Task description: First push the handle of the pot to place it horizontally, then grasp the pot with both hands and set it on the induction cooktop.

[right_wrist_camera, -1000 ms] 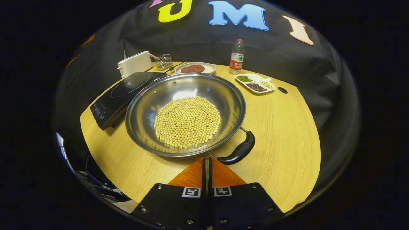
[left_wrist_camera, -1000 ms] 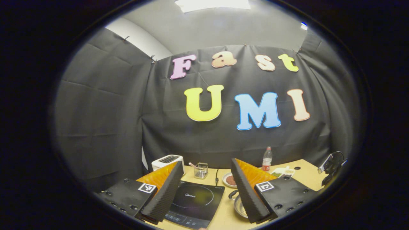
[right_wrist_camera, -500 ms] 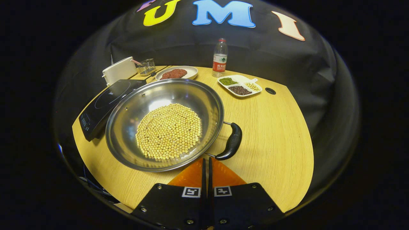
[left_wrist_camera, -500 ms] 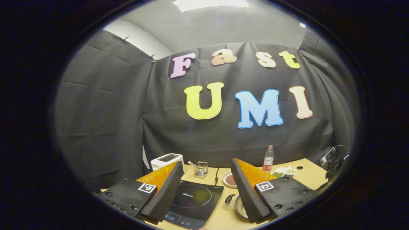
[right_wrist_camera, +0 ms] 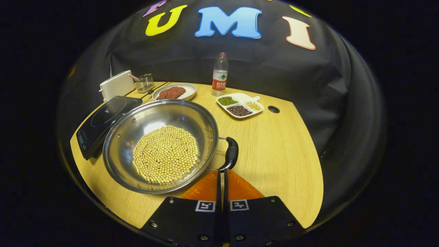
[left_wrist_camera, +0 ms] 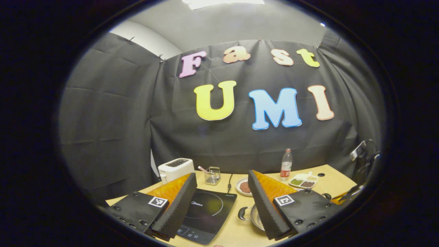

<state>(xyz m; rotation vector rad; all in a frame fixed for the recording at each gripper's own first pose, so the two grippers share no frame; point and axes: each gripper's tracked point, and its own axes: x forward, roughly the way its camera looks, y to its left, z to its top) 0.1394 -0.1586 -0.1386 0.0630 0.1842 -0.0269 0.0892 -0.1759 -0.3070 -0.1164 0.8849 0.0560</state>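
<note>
In the right gripper view, a steel pot holding yellow soybeans sits on the wooden table, touching the right edge of the black induction cooktop. The pot's black side handle points toward me. My right gripper is shut, its tips against that handle's near end, nothing held between them. In the left gripper view, my left gripper stands open above the table. Between its fingers lie the cooktop, the pot's rim and the pot's other black handle.
At the table's back stand a white toaster, a wire utensil holder, a plate of red meat, a water bottle and a divided dish of beans. A cable hole lies beyond.
The shut right gripper has pushed the pot's handle round; the pot turned and its handle now points at the gripper. The left gripper view dipped, showing more of the table.
</note>
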